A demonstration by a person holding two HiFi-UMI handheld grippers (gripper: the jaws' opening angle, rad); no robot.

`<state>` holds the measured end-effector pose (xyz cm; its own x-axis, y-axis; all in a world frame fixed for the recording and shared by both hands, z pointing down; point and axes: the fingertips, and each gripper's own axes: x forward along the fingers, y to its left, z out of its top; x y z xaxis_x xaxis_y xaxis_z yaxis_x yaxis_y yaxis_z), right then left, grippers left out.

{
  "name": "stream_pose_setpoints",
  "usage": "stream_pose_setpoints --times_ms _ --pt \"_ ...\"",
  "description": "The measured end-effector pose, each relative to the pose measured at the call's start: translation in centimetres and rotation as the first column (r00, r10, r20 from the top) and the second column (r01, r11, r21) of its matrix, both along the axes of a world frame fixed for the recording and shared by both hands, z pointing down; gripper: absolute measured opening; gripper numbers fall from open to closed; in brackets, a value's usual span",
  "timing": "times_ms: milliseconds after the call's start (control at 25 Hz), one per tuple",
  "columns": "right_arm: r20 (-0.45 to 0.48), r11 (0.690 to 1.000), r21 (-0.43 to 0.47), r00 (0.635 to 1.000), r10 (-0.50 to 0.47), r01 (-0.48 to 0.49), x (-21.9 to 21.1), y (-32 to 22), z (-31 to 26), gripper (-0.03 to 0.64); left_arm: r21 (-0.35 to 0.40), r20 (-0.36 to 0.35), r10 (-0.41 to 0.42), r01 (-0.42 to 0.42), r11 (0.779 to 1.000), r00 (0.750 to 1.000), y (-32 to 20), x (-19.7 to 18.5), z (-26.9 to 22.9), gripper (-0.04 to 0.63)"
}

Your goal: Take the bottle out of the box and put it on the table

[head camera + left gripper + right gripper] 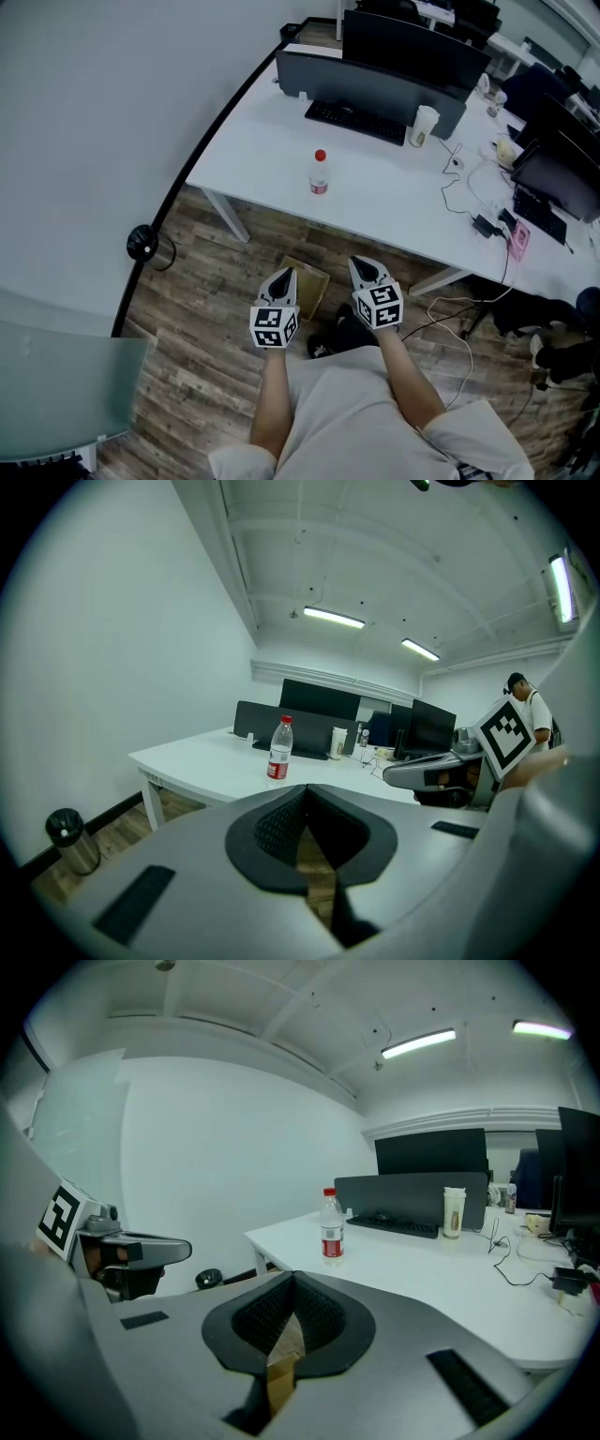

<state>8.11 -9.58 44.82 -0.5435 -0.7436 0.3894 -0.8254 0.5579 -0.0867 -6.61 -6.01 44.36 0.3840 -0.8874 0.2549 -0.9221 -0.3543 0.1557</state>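
Observation:
A clear bottle (320,172) with a red cap and red label stands upright near the front edge of the white table (244,131). An open cardboard box (313,285) sits on the floor in front of the table, between my two grippers. My left gripper (281,276) and right gripper (364,267) hover side by side above the box, both shut and holding nothing. The bottle (279,749) shows ahead of the left gripper (305,789) and well beyond it. In the right gripper view the bottle (332,1225) stands past the right gripper (292,1277), with cardboard (280,1358) below.
Behind the bottle are a black keyboard (354,120), a dark partition with monitors (412,47), a pale cup (424,126) and loose cables (469,192). A black bin (143,243) stands by the wall at left. A glass panel (56,384) fills the lower left.

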Motion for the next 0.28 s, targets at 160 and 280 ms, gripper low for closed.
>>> stream_pose_setpoints --times_ms 160,280 --pt "0.001 1.0 0.002 1.0 0.007 -0.007 0.18 0.29 0.05 0.04 -0.002 -0.003 0.006 -0.006 1.0 1.0 0.28 0.2 0.16 0.015" --pt "0.006 1.0 0.01 1.0 0.009 -0.01 0.28 0.26 -0.34 0.04 -0.006 -0.008 0.01 -0.01 1.0 1.0 0.34 0.38 0.23 0.015"
